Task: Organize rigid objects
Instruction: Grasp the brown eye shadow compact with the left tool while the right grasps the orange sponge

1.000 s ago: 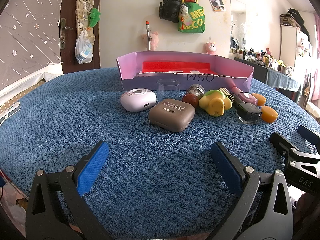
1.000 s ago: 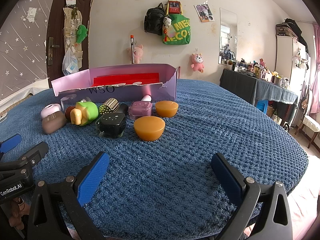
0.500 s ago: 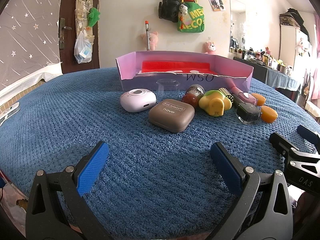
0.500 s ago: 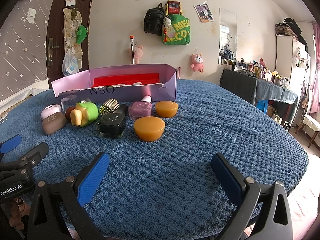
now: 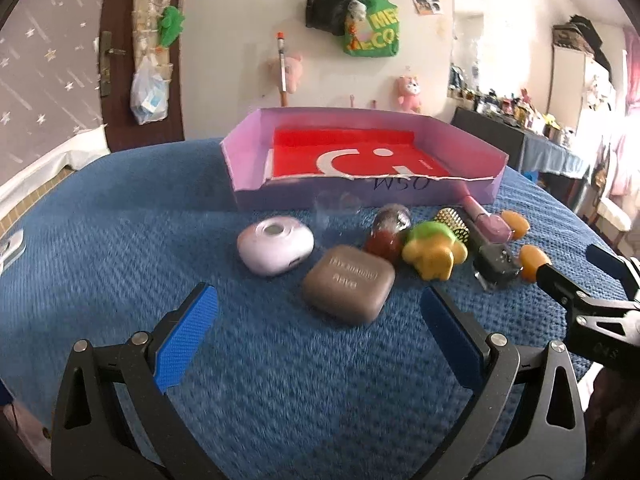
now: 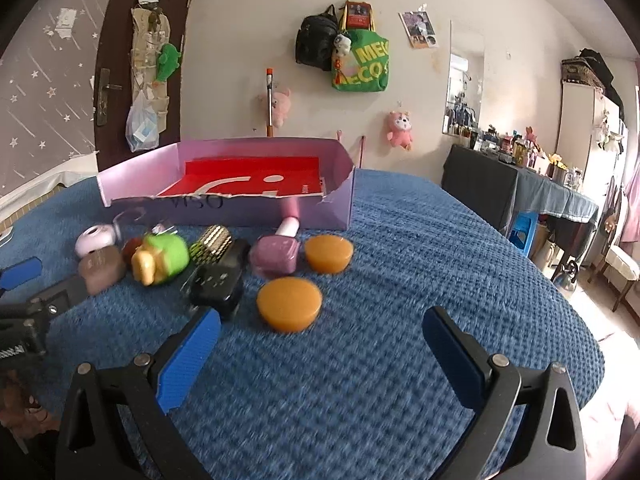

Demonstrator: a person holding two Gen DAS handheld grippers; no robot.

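While the purple box (image 5: 440,192) sits with nothing in it but its red liner (image 5: 348,152), the sorting has, by the look of it, not begun: every rigid object lies outside, in a loose row on the blue cover (image 5: 120,240) along the box's near wall. Judging from that, all of the moving is left to do.

Counted from both views, there are ten loose things. Nearest the box wall stand one clear cup (image 5: 336,216), hard to make out, one pink nail-polish bottle (image 6: 280,250) lying with its cap touching the wall, and one gold studded cylinder (image 6: 211,242). A little further out from the box lie one lilac rounded case (image 5: 275,245), one dark red ball-like piece (image 5: 386,234), one green and yellow toy (image 5: 434,254) and two amber pucks (image 6: 329,254) (image 6: 289,304). Furthest from the box are one brown eyeshadow compact (image 5: 349,284) and one black square jar (image 6: 218,284).

Both tools hover short of the row, on the side away from the box. The left gripper (image 5: 316,334) is spread wide and carries nothing, lined up roughly with the compact. The right gripper (image 6: 320,354) is likewise spread wide and bare, with the nearer puck just ahead of it.
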